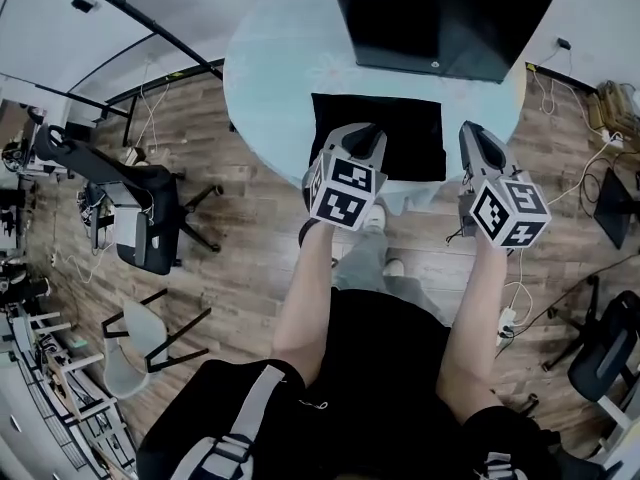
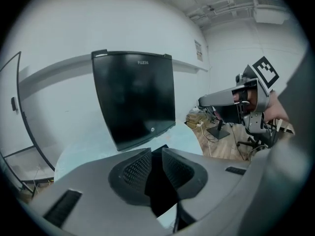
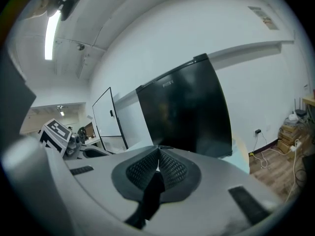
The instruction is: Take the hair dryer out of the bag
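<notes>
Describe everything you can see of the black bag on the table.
The black bag is a flat, matte, dark rectangle, cloth by the look. It lies on the pale round table near the edge closest to the person, just in front of the black monitor. No zip, handle or contents show. In the head view the left gripper, jaws slightly apart, overlaps its near-left part; whether it touches the bag cannot be told.

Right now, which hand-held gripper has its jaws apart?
The left hand-held gripper: a dark gap shows between its jaws, and they press on nothing. The right hand-held gripper has its jaws closed together, with nothing between them.
</notes>
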`<state>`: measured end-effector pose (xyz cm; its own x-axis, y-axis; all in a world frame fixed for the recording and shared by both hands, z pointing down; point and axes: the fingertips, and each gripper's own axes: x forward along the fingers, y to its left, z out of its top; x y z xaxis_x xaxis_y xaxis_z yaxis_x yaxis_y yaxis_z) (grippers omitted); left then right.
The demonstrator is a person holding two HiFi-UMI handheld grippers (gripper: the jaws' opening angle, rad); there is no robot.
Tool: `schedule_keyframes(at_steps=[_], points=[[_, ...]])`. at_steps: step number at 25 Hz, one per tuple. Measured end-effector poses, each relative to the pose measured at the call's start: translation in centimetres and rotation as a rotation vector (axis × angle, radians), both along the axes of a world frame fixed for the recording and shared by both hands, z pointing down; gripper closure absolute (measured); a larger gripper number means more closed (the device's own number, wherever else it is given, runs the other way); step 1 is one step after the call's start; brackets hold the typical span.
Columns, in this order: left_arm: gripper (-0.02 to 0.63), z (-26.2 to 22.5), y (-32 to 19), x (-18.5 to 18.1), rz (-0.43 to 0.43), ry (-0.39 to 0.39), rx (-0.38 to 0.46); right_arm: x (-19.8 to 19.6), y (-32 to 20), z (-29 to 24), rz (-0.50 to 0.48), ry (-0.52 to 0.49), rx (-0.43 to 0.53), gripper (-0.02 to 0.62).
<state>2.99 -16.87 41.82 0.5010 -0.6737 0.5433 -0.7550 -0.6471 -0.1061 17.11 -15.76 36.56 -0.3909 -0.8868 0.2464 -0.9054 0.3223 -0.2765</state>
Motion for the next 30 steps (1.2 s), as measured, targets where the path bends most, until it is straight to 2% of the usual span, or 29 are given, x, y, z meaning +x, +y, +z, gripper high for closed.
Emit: schedule_keyframes(at_steps=[6,10,12,18,20,26,30], points=[[0.471,3.2,-2.4,0.5,0.057,-0.072,-0.067,0.9,-2.4,2.3,0.031,-0.018,-0.055,0.594],[0.46,5.2,-4.0,0.9,0.1,-0.119,-0.103,1.5,-3.9,4.2,0.061,-0.037,-0.095,0.594],[0.425,6.3,-4.7,1.1,0.124,-0.137,-0.124,1.5,-4.4,5.1,0.069,-0.044,-0.117,0.594],[0.409,9.9,-6.3,1.7,0.207,-0.261,-0.132,2.1,-5.5,7.8,0.099,-0.054,-0.184,0.594],[0.402,11.1,-6.3,2.0,0.233,-0.275,-0.15,2.1,-5.5,8.7,0.105,-0.049,-0.212,0.594],[0.402,12.7,-7.9,2.6,0.272,-0.29,-0.157,0.5,-6.3,10.4,0.028,0.039,-0.232,0.594],[0.402,13.7,-8.0,3.1,0.324,-0.317,-0.159,-0.8,-6.7,10.6,-0.007,0.017,-0.234,0.594]])
